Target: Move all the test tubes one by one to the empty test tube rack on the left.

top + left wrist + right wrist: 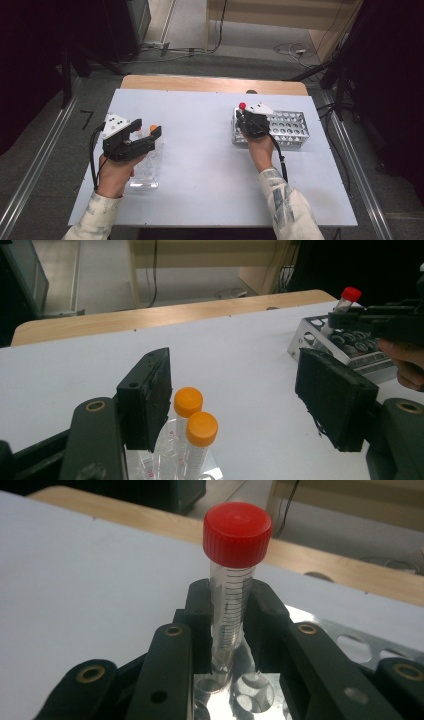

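Red-capped tube (231,595): clear plastic, printed graduation marks, red ribbed screw cap. Stands nearly upright, leaning slightly, clamped at mid-body between the pads of the right tongs (227,630). Its lower end sits at a hole in the metal rack (290,127).

Metal rack: shiny perforated tube rack with rows of round holes, resting on the white table (210,150), right side, toward the far edge. The tube occupies its near-left corner as seen from the high view.
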Demonstrator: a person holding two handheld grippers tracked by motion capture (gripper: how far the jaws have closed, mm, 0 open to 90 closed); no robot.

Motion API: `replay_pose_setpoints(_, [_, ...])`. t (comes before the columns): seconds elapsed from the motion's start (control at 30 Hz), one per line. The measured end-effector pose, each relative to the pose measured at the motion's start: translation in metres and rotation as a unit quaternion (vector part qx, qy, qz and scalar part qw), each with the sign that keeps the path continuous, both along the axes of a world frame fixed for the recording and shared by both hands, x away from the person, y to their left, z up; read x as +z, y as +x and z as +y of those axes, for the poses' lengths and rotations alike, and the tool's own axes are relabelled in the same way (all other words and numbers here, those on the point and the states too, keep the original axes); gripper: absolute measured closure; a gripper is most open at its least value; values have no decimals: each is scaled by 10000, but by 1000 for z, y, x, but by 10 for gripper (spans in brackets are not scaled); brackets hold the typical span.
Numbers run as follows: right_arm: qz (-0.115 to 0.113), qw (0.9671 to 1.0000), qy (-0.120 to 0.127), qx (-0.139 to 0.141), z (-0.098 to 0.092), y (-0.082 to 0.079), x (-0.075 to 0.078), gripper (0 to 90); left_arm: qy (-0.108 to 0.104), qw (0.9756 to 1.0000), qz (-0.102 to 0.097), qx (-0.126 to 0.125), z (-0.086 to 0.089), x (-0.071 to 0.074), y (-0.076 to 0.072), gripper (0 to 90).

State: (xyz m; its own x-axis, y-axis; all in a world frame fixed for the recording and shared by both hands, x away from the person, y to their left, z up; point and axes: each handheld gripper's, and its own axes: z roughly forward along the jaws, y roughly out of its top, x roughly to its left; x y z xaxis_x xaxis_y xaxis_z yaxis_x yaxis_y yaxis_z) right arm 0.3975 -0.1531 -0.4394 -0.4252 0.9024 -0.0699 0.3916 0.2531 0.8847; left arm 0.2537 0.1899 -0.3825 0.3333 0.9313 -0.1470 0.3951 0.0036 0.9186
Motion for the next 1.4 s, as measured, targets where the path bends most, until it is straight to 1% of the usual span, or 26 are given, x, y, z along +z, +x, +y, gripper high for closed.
replay_pose_setpoints(0.1, [-150,9997,207,21,-5,-7,15,714,-59,10000,-5,-50,-2,2,-1,286])
replay_pose_setpoints(0.17, [-257,9993,282,49,-8,-12,25,714,-76,9999,2,-110,-5,3,-2,264])
replay_pose_setpoints(0.27, [-312,9988,335,169,-11,-21,36,714,-85,9998,2,-178,-8,4,-4,243])
replay_pose_setpoints(0.4, [-264,9980,297,497,-11,-37,42,713,-42,9996,9,-295,-16,5,-5,234])
replay_pose_setpoints(0.53, [-151,9953,217,928,-6,-55,42,713,7,9989,12,-461,-26,5,-8,236])
replay_pose_setpoints(0.6, [-43,9929,245,1159,-2,-63,40,713,13,9983,10,-576,-32,4,-10,243])
replay_pose_setpoints(0.67, [45,9900,219,1393,4,-72,37,713,6,9975,-1,-713,-40,4,-12,254])
replay_pose_setpoints(0.73, [145,9863,194,1633,11,-81,33,713,-11,9964,-27,-852,-49,3,-14,277])
replay_pose_setpoints(0.8, [212,9819,158,1874,19,-90,28,713,-18,9947,-30,-1024,-57,1,-17,296])
replay_pose_setpoints(0.9, [311,9741,84,2239,34,-104,22,713,21,9923,-49,-1236,-68,-1,-21,345])
replay_pose_setpoints(0.97, [329,9688,30,2455,44,-112,20,713,19,9909,-72,-1347,-74,-2,-23,382])
replay_pose_setpoints(1.07, [382,9627,51,2676,56,-121,18,713,32,9885,-73,-1512,-79,-4,-25,464])
replay_pose_setpoints(1.1, [394,9608,19,2746,60,-122,17,713,55,9877,-58,-1559,-80,-5,-25,489])
replay_pose_setpoints(1.13, [426,9596,14,2782,63,-124,16,713,73,9870,-52,-1606,-81,-6,-25,510])
replay_pose_setpoints(1.17, [430,9578,9,2843,65,-125,16,713,100,9868,-38,-1618,-82,-7,-25,528])
replay_pose_setpoints(1.23, [441,9561,4,2896,70,-127,15,713,160,9855,12,-1689,-84,-10,-25,551])
replay_pose_setpoints(1.3, [446,9546,4,2944,73,-128,14,713,223,9852,39,-1702,-86,-12,-25,573])
replay_pose_setpoints(1.37, [452,9536,-4,2977,75,-130,14,713,347,9858,21,-1643,-88,-14,-25,625])
replay_pose_setpoints(1.4, [458,9531,0,2992,75,-130,14,713,382,9860,10,-1623,-87,-14,-25,668])
